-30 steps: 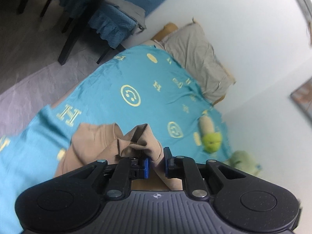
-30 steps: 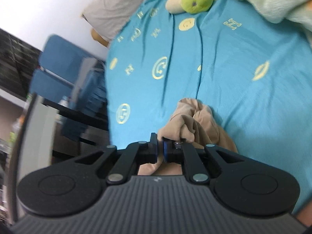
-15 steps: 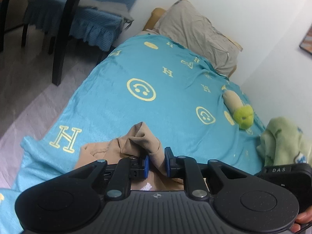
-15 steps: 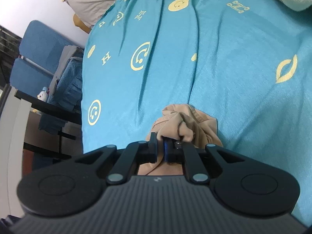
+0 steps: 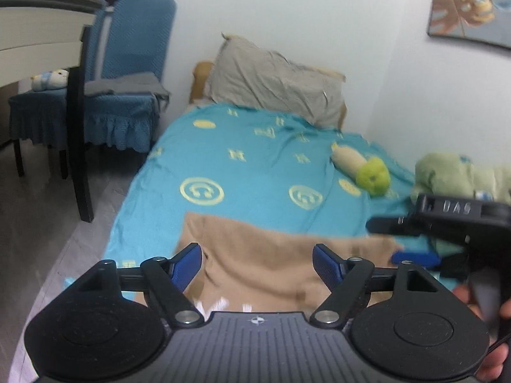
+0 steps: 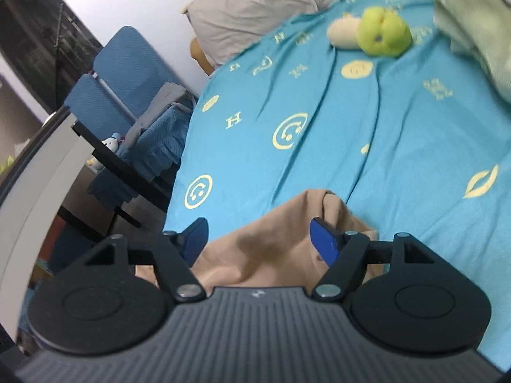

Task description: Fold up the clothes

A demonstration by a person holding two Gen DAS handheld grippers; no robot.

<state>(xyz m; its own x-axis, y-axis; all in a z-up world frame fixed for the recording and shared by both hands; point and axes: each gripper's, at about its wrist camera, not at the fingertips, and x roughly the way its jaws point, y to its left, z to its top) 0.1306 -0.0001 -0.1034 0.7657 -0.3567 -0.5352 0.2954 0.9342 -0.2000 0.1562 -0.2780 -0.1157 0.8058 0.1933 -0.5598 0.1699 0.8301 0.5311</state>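
A tan garment (image 5: 271, 249) lies on the near end of a bed with a turquoise sheet (image 5: 255, 172), its far edge a straight fold line. My left gripper (image 5: 257, 263) hovers over the cloth, its jaws opening, blue pads wide apart and nothing pressed between them. In the right wrist view the same tan garment (image 6: 265, 239) bunches up under my right gripper (image 6: 258, 237), whose jaws are also opening; the cloth lies between the pads and brushes the right one, not pinched. The right gripper's body (image 5: 453, 220) and the hand holding it show at the right of the left wrist view.
A grey pillow (image 5: 274, 83) sits at the head of the bed. A green and cream plush toy (image 5: 364, 169) and a pale green blanket (image 5: 463, 172) lie on the right side. Blue chairs (image 5: 127, 73) and a table (image 5: 38, 38) stand left of the bed.
Both grippers were shut on bunched tan cloth; now both stand wide apart and the cloth has dropped flat onto the sheet. Both views rolled toward level.
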